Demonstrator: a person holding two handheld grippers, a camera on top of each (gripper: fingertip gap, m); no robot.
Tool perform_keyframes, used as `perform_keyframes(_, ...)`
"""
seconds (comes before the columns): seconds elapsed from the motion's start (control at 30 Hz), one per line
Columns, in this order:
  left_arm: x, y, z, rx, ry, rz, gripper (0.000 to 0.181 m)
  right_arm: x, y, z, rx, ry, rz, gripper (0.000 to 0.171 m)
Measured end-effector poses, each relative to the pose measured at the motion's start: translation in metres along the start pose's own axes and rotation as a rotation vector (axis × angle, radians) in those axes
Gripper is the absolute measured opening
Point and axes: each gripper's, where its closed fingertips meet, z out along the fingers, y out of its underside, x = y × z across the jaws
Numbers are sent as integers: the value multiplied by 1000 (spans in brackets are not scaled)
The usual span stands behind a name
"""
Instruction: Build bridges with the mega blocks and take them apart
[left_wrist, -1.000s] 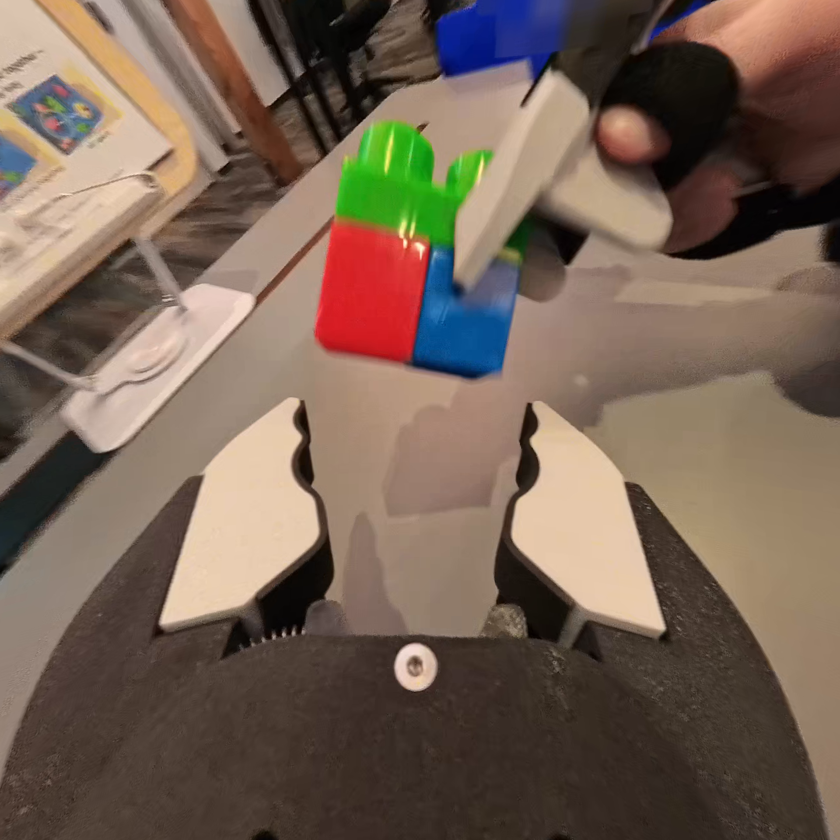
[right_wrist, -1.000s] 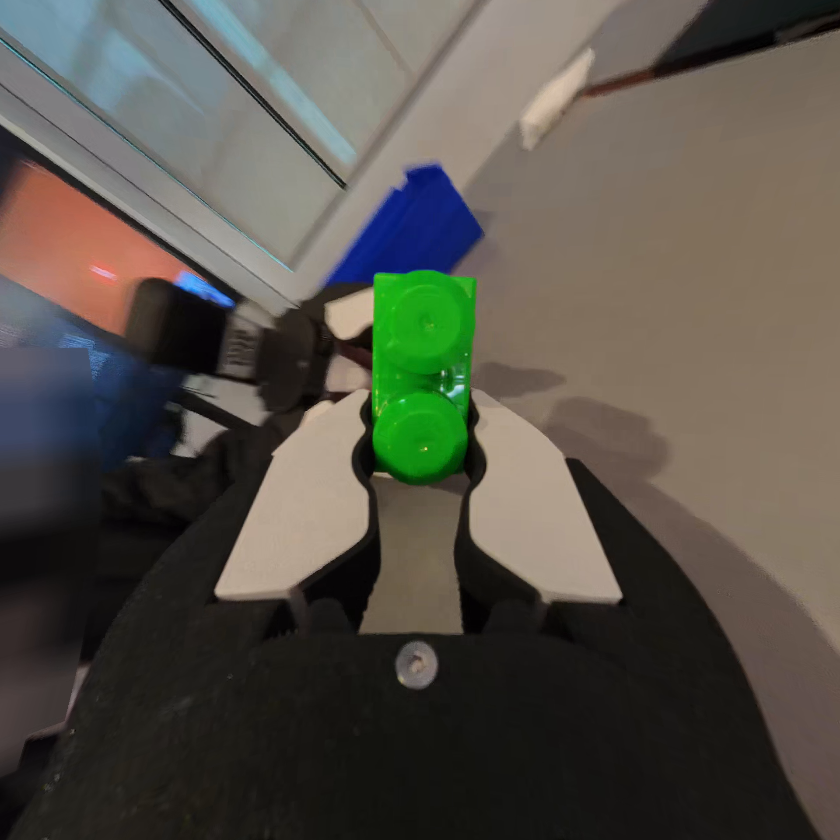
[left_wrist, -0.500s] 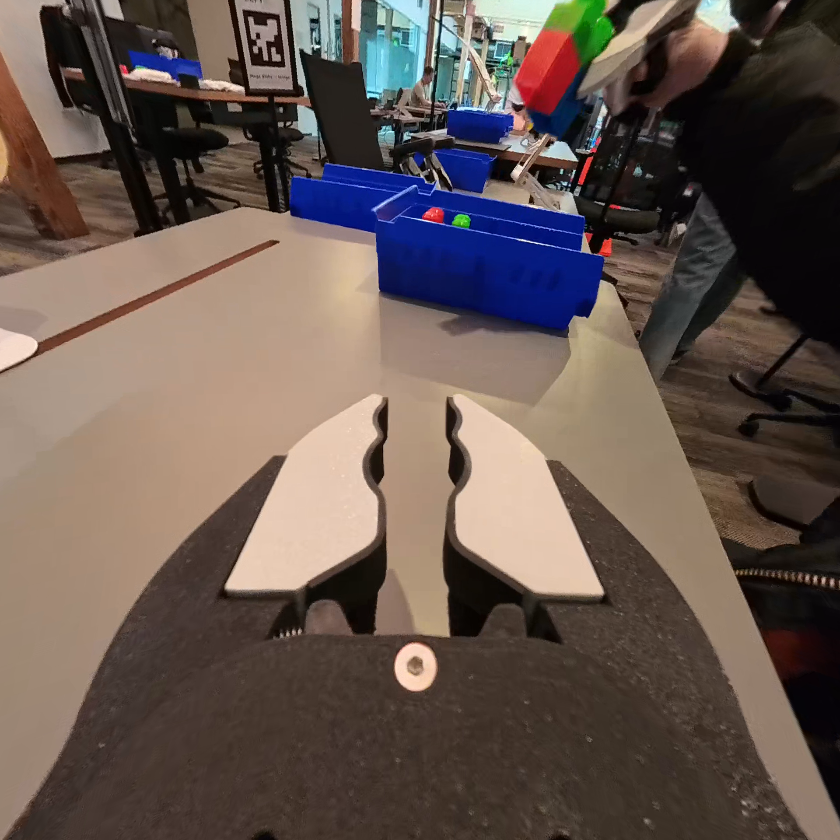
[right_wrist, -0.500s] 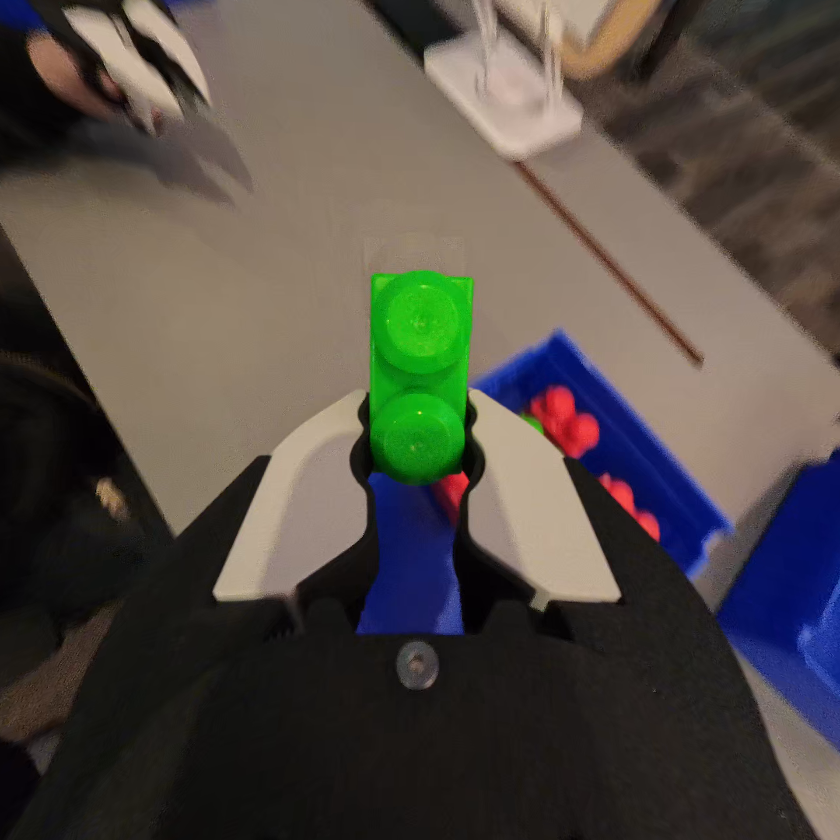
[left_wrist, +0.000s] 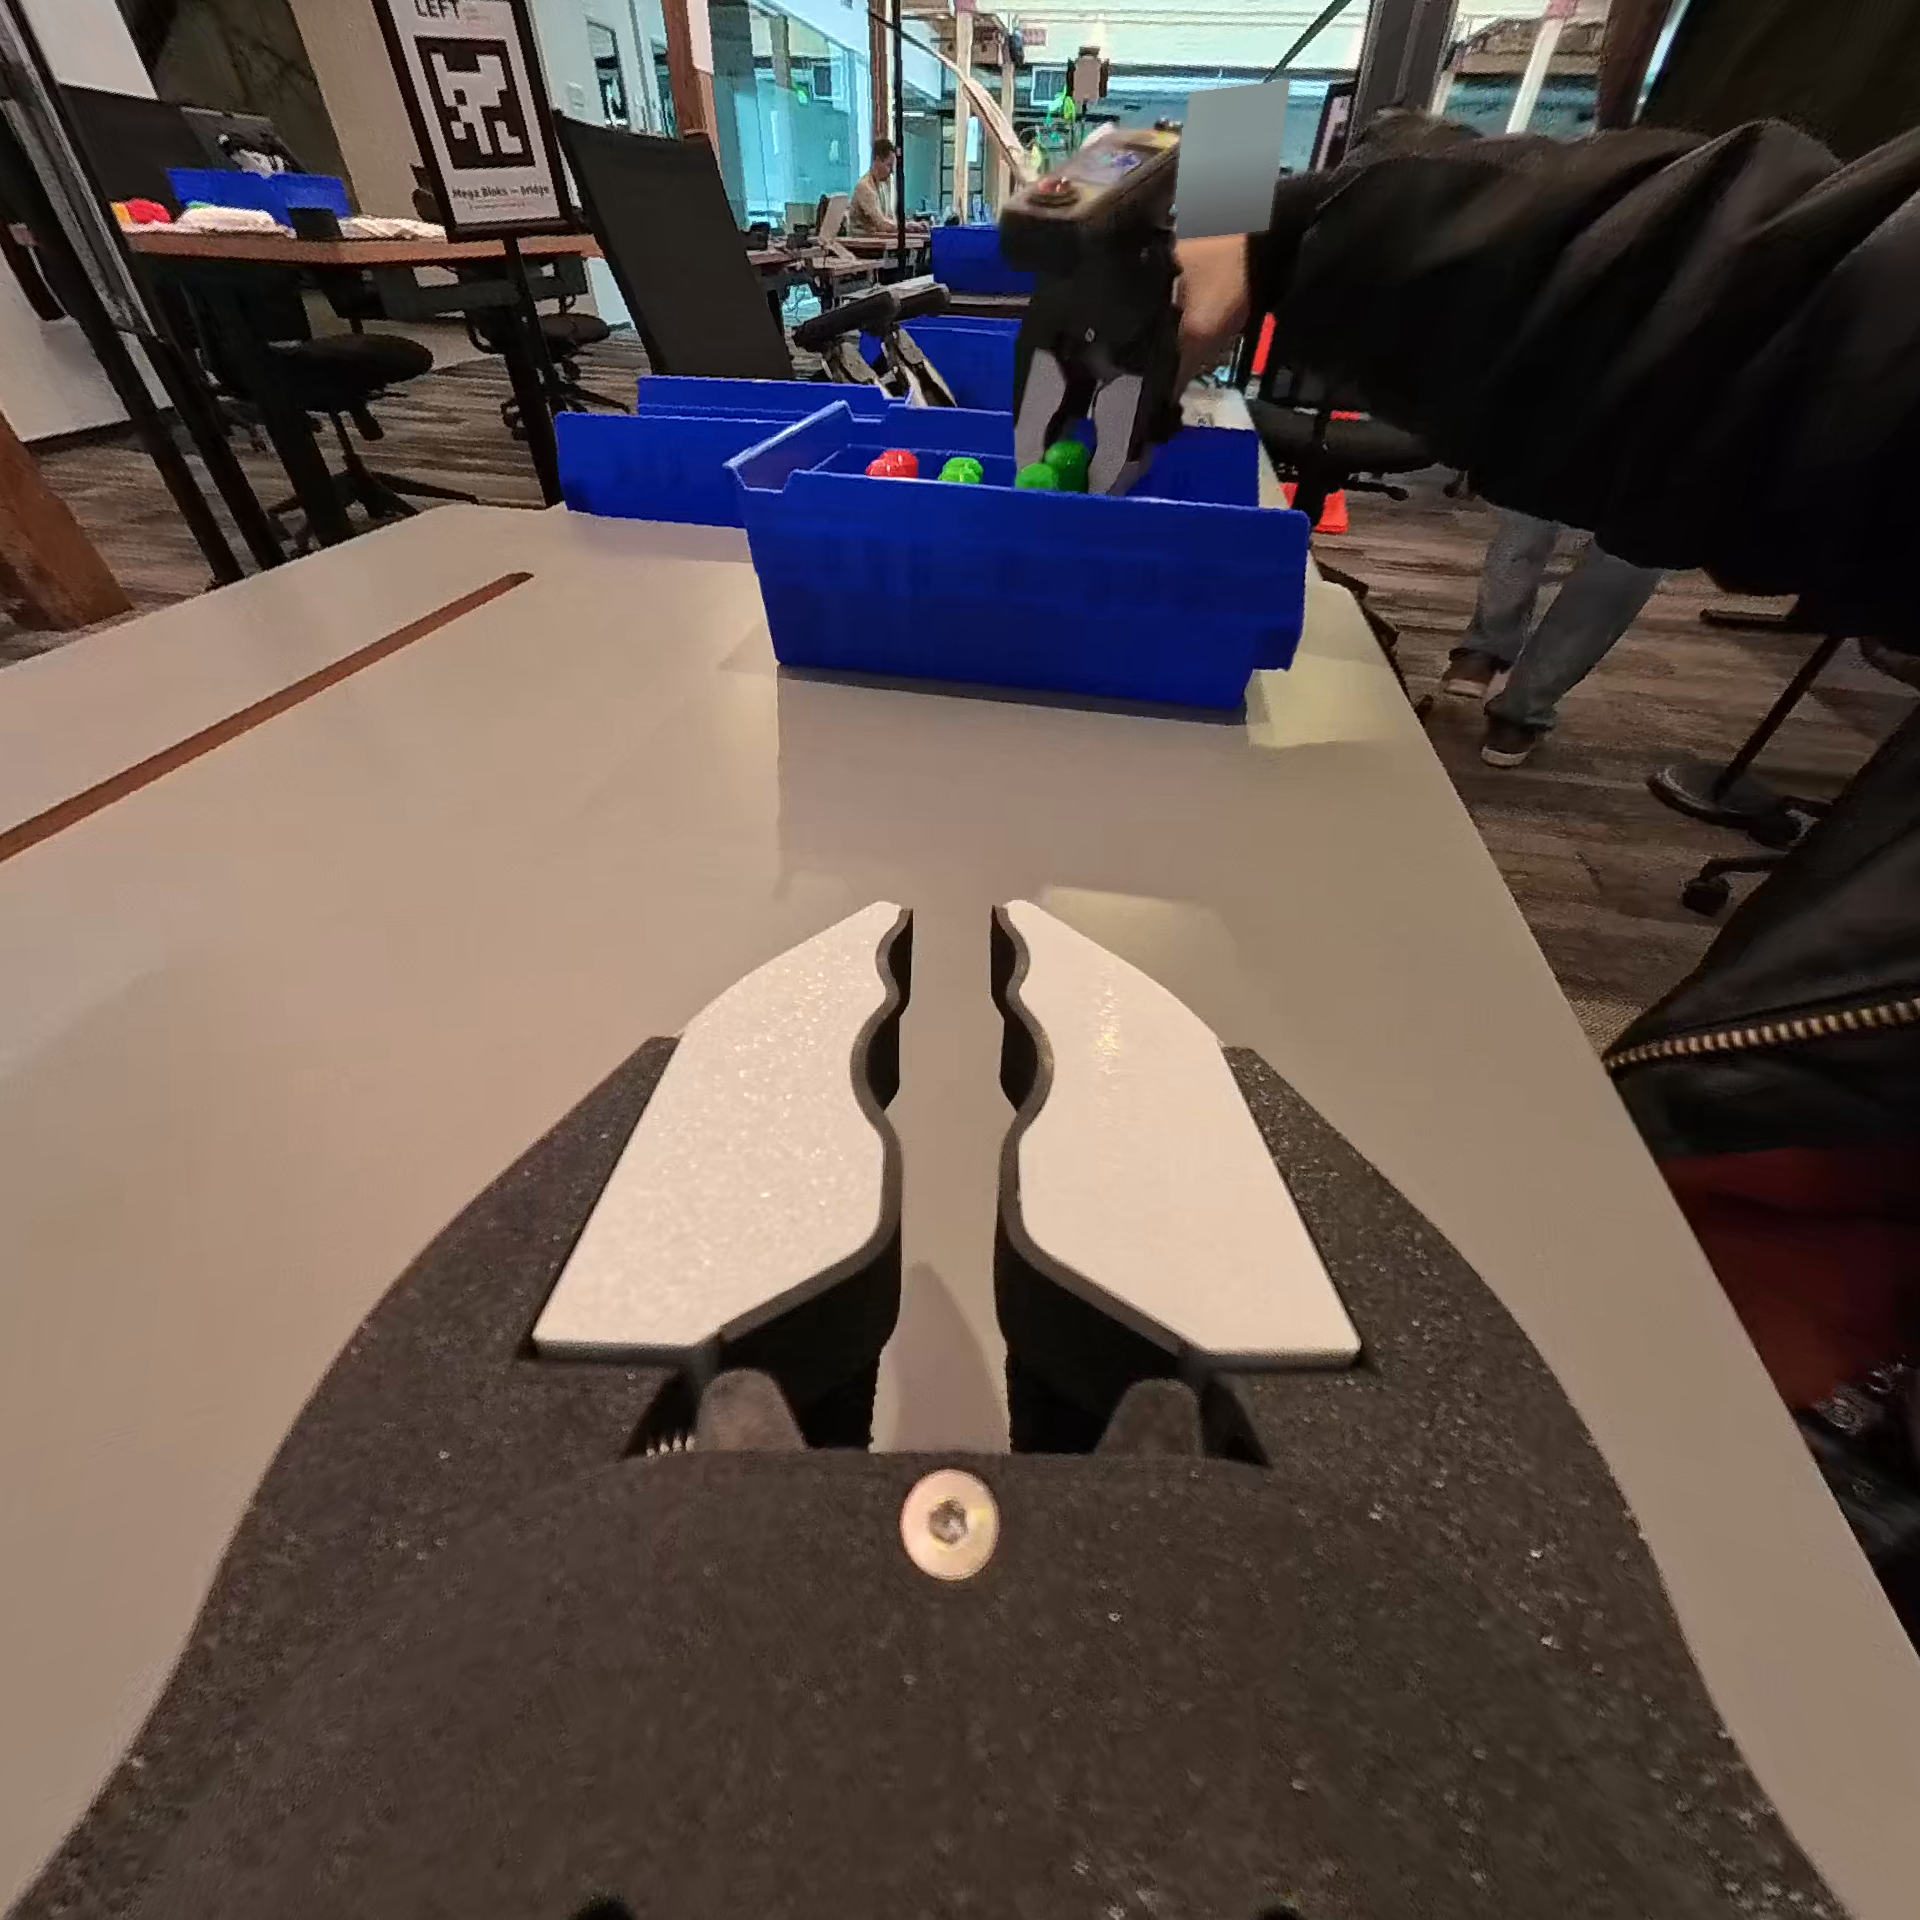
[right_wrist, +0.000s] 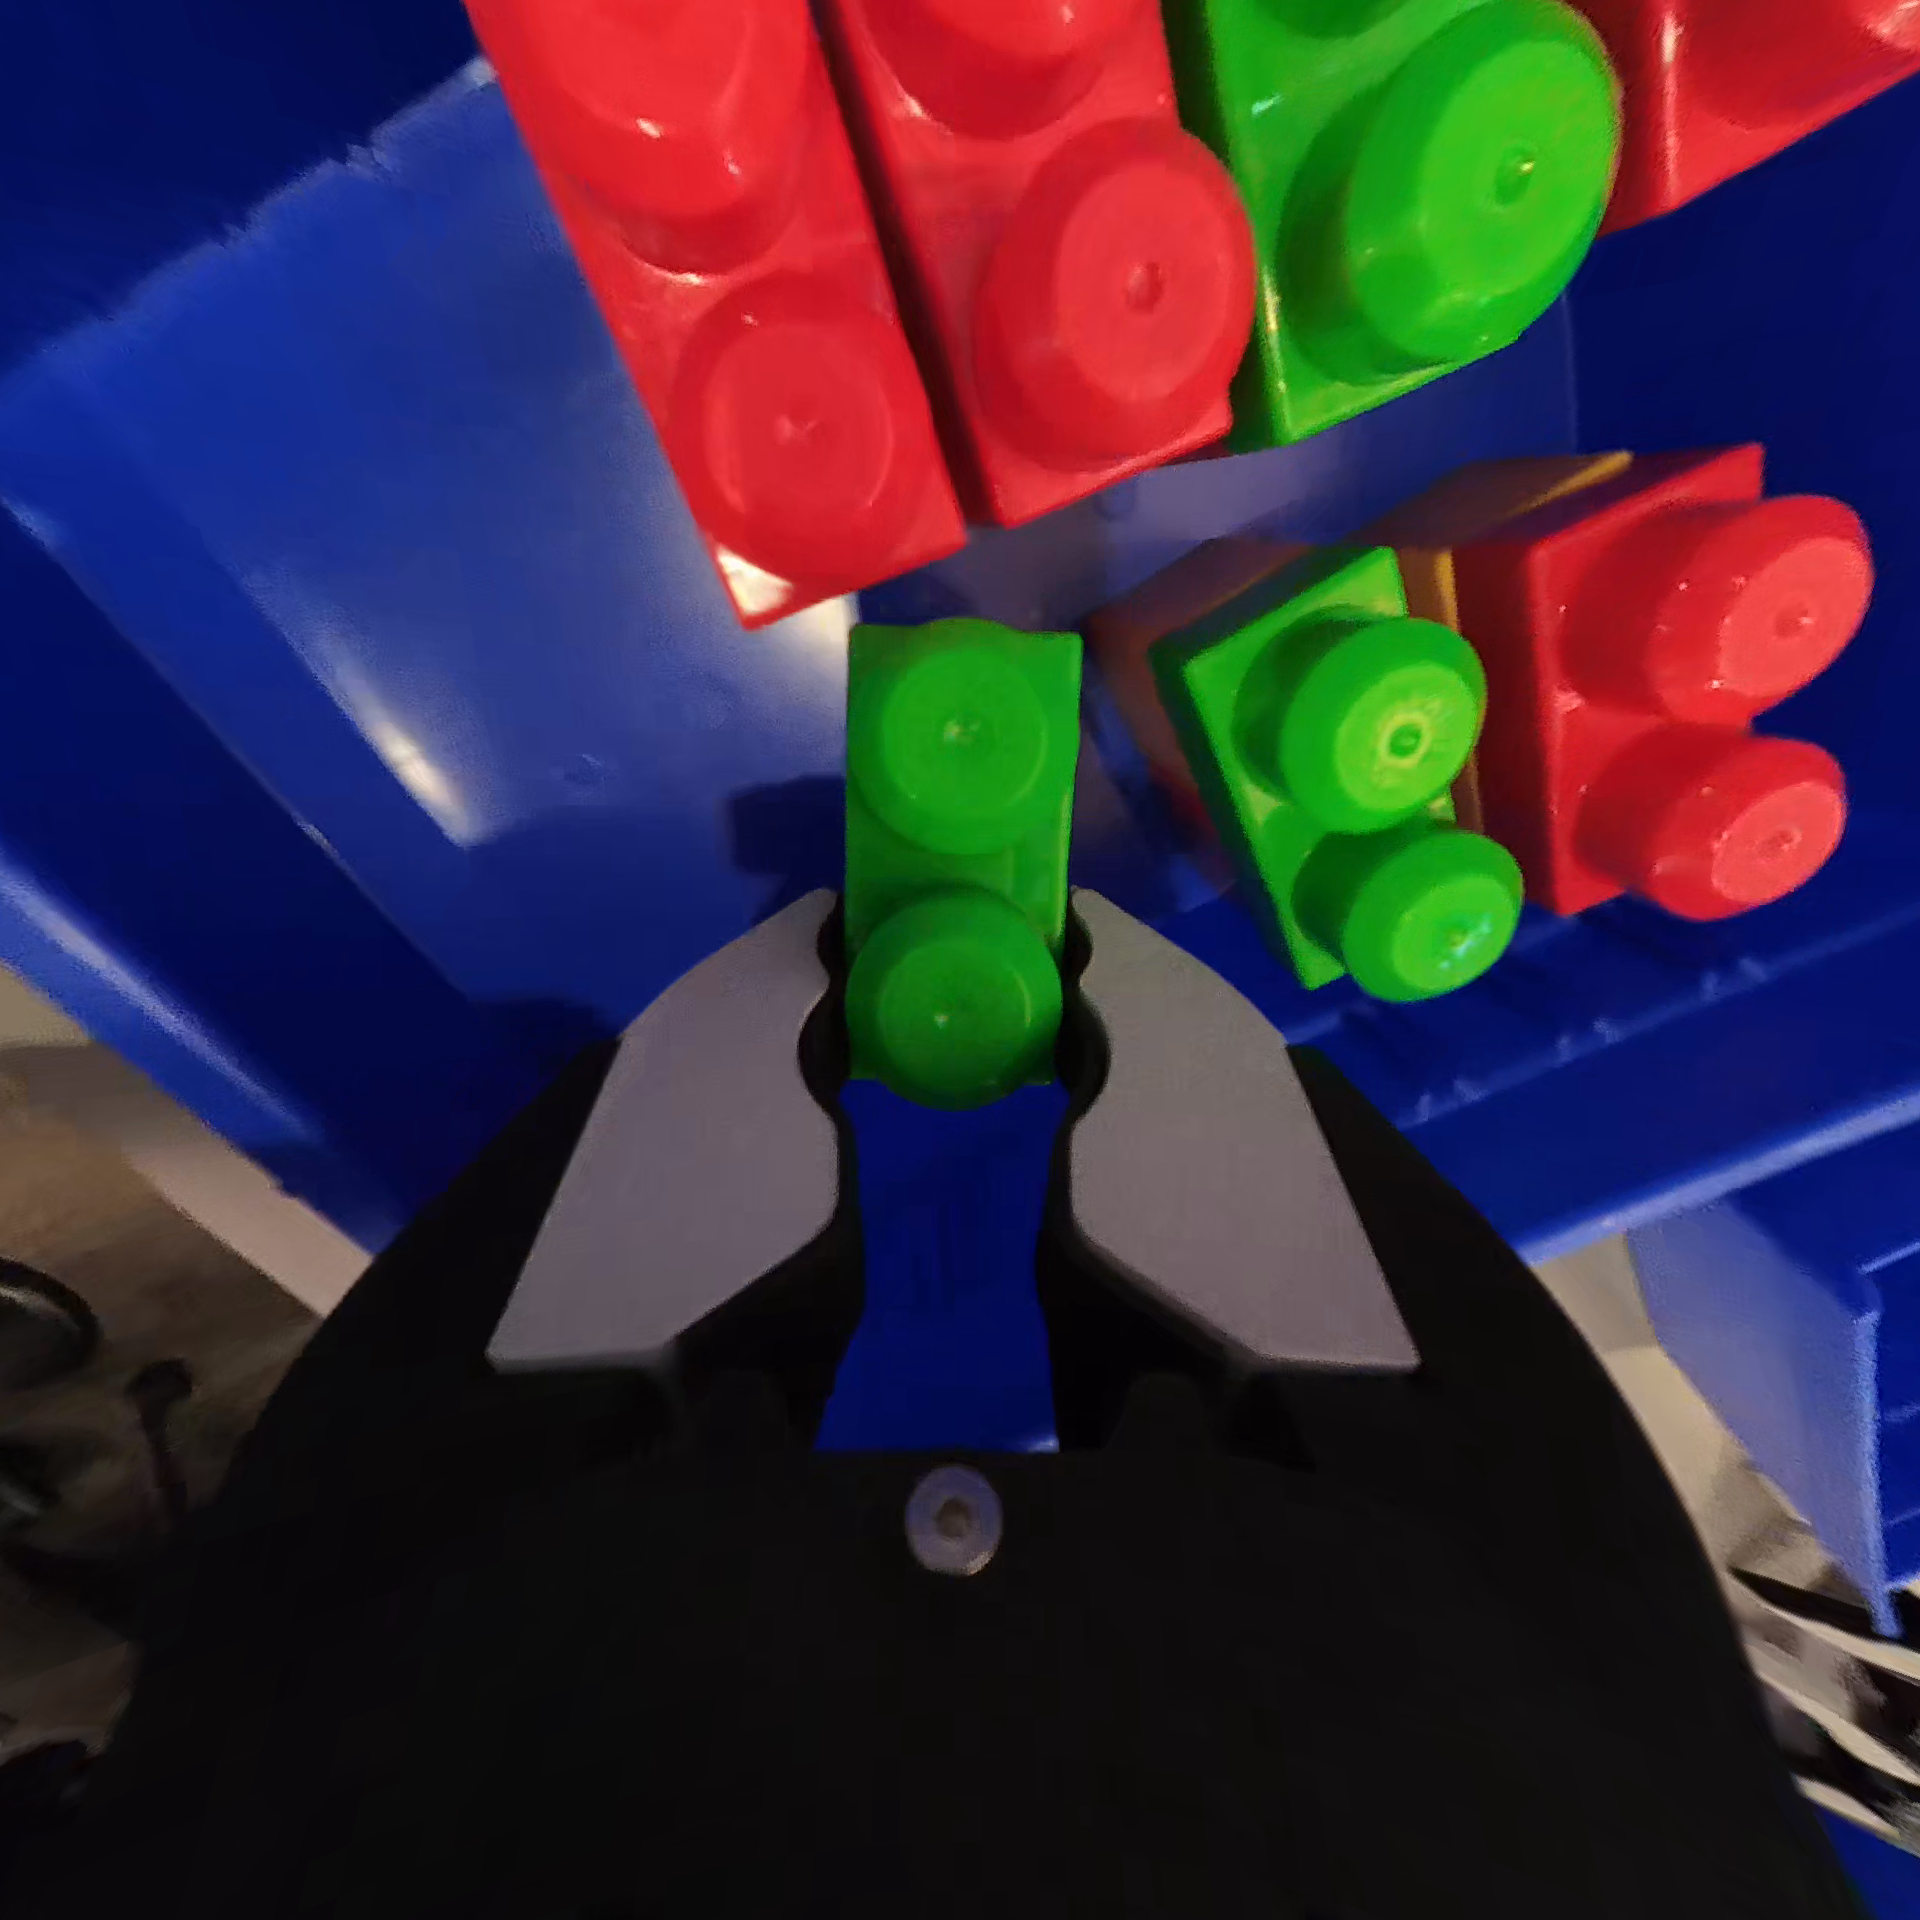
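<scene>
Grey and bare, the table (left_wrist: 520, 831) stretches ahead in the left wrist view, an office of chairs and desks behind it; the left gripper (left_wrist: 951, 914) hangs low over it, empty, its jaws drawn nearly together with only a thin slit between, where a second ago they gaped wide before the stacked blocks; at the far end sits a blue bin (left_wrist: 1029, 603), and the right gripper (left_wrist: 1081, 457), held by a dark-sleeved arm (left_wrist: 1558, 312), now dips into it.

Blue walls fill the right wrist view; the right gripper (right_wrist: 956, 935) is clamped on a green block (right_wrist: 961, 831) by its nearer stud, just as it was half a second ago high above the bin; now it is down inside, with red blocks (right_wrist: 883, 312) and more green ones (right_wrist: 1351, 790) loose close by; whether the held block touches the floor I cannot tell.

Judging from this, the bridge is being cleared away: the stack has travelled from table to bin, and letting go is likely next.
</scene>
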Motion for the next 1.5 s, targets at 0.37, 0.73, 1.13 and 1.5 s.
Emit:
perform_keyframes(0.37, 6, 12, 13, -49, 13, 7, 14, 18, -2, 14, -63, 59, -141, 38)
perform_keyframes(0.73, 10, 1, 6, -5, 15, 4, 15, 22, 5, -30, -41, 217, -87, 54)
perform_keyframes(1.13, 17, -29, -147, 150, -541, 53, 53, -62, -141, -189, 997, 347, 142, 53)
perform_keyframes(1.5, 25, 5, -410, -95, -1137, 134, 48, -172, -384, -147, 1295, -27, 45, 67)
